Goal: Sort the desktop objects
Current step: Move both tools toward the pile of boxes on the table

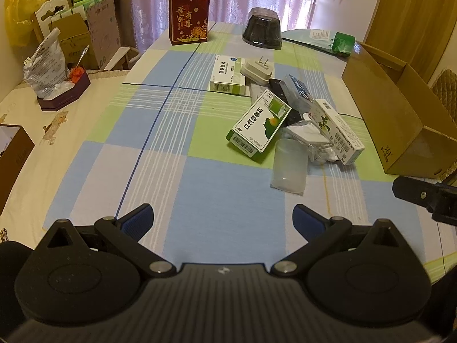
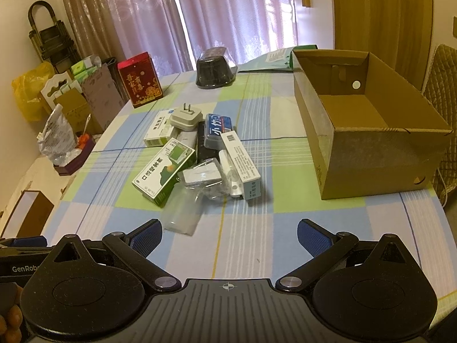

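Looking along the left gripper (image 1: 222, 223), its blue-padded fingers (image 1: 137, 223) stand wide apart over bare tablecloth (image 1: 200, 188), holding nothing. The pile to be sorted lies ahead and to the right: a green box (image 1: 258, 127) propped on the heap, a white box (image 1: 337, 131) leaning against it, a clear cup (image 1: 288, 168) on its side nearest the gripper, a plug (image 1: 257, 71) resting on a pale box (image 1: 228, 75). The carton (image 1: 400, 120) stands just right of the pile. The other gripper's body shows at the right edge.

From the right gripper (image 2: 228, 237), the fingers (image 2: 312, 238) are likewise spread and empty. The carton (image 2: 371, 131) appears open-topped and empty inside, well within reach of the pile. A wrapped packet (image 2: 204, 175) and a blue case (image 2: 218, 130) lie tangled among the boxes.

The risk is likely the stacking: things overlap and lean, so pulling one may topple or drag its neighbours. The cup looks slick and round, and might roll or squirt from the pads; the crinkly packet may deform rather than lift.

The table wears a checked blue, green and white cloth, which could bunch if a finger scrapes it. Beyond stand a red box (image 2: 140, 80), a dark tub (image 2: 214, 70) and pink curtains (image 2: 228, 14); cartons and bags crowd the left wall.
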The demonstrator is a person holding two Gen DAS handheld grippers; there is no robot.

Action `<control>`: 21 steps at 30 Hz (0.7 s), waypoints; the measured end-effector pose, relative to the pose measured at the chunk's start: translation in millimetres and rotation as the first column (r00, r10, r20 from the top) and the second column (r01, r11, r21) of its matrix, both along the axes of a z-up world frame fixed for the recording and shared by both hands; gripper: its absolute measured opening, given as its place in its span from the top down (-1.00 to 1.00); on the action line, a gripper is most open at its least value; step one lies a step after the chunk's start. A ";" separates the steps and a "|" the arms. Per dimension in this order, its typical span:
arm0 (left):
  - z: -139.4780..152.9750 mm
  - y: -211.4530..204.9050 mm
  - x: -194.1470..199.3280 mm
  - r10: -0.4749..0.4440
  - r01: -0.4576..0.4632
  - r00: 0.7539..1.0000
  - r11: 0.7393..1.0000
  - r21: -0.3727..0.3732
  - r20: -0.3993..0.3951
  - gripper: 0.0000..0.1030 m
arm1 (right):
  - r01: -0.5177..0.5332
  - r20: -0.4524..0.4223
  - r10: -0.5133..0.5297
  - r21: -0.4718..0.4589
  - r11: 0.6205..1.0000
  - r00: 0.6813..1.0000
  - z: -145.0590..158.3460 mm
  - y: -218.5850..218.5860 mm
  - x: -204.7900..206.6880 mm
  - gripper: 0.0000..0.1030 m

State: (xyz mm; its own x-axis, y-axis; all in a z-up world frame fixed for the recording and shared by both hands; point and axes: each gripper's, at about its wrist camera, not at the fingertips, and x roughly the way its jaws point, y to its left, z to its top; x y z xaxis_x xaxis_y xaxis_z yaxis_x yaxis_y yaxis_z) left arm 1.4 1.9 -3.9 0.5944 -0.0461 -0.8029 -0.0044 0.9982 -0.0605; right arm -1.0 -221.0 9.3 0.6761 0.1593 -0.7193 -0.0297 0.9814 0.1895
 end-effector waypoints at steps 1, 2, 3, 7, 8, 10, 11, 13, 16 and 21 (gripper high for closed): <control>-0.1 -0.3 -0.1 -0.001 0.001 1.000 1.000 -0.001 0.000 -0.98 | 0.000 -0.001 0.000 -0.001 1.000 1.000 -0.1 -0.3 0.2 -1.00; -0.2 -0.4 -0.1 -0.001 0.001 1.000 1.000 -0.001 -0.001 -0.98 | 0.001 -0.002 -0.001 -0.004 1.000 1.000 -0.3 -0.1 -0.1 -1.00; -0.3 -0.5 -0.1 -0.002 0.002 1.000 1.000 -0.002 -0.001 -0.98 | 0.001 -0.004 -0.001 -0.008 1.000 1.000 -0.5 0.2 -0.3 -1.00; -0.9 -0.5 -0.1 -0.001 0.001 1.000 1.000 -0.003 -0.003 -0.98 | 0.001 -0.010 -0.001 -0.014 1.000 1.000 -1.0 0.3 0.0 -1.00; -1.0 -0.5 -0.2 -0.001 0.001 1.000 1.000 -0.003 -0.004 -0.98 | 0.001 -0.011 -0.001 -0.016 1.000 1.000 -1.0 0.2 0.1 -1.00; -1.2 -0.6 -0.2 0.001 -0.001 1.000 1.000 -0.004 -0.005 -0.98 | 0.001 -0.013 -0.002 -0.019 1.000 1.000 -1.1 0.1 0.2 -1.00; -1.2 -1.0 -0.2 0.001 -0.001 1.000 1.000 -0.004 -0.005 -0.98 | 0.002 -0.014 -0.002 -0.020 1.000 1.000 -1.1 0.1 0.3 -1.00; -1.3 -1.2 -0.1 0.001 -0.001 1.000 1.000 -0.005 -0.006 -0.98 | 0.002 -0.016 -0.002 -0.023 1.000 1.000 -1.1 0.0 0.4 -1.00; -1.5 -1.7 -0.8 -0.001 0.001 1.000 1.000 -0.005 -0.007 -0.98 | 0.002 -0.019 -0.003 -0.028 1.000 1.000 -1.2 -0.1 0.6 -1.00; -2.3 -1.9 -0.7 -0.001 0.001 1.000 1.000 -0.007 -0.012 -0.98 | 0.002 -0.025 -0.003 -0.035 0.999 1.000 -1.8 -0.2 1.3 -1.00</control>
State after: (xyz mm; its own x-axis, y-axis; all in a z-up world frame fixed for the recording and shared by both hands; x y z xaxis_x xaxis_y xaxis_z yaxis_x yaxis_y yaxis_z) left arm 0.7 0.1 -6.2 0.5850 -0.0522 -0.8094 -0.0038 0.9977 -0.0671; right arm 0.3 -221.2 7.5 0.6580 0.1319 -0.7413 -0.0230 0.9876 0.1553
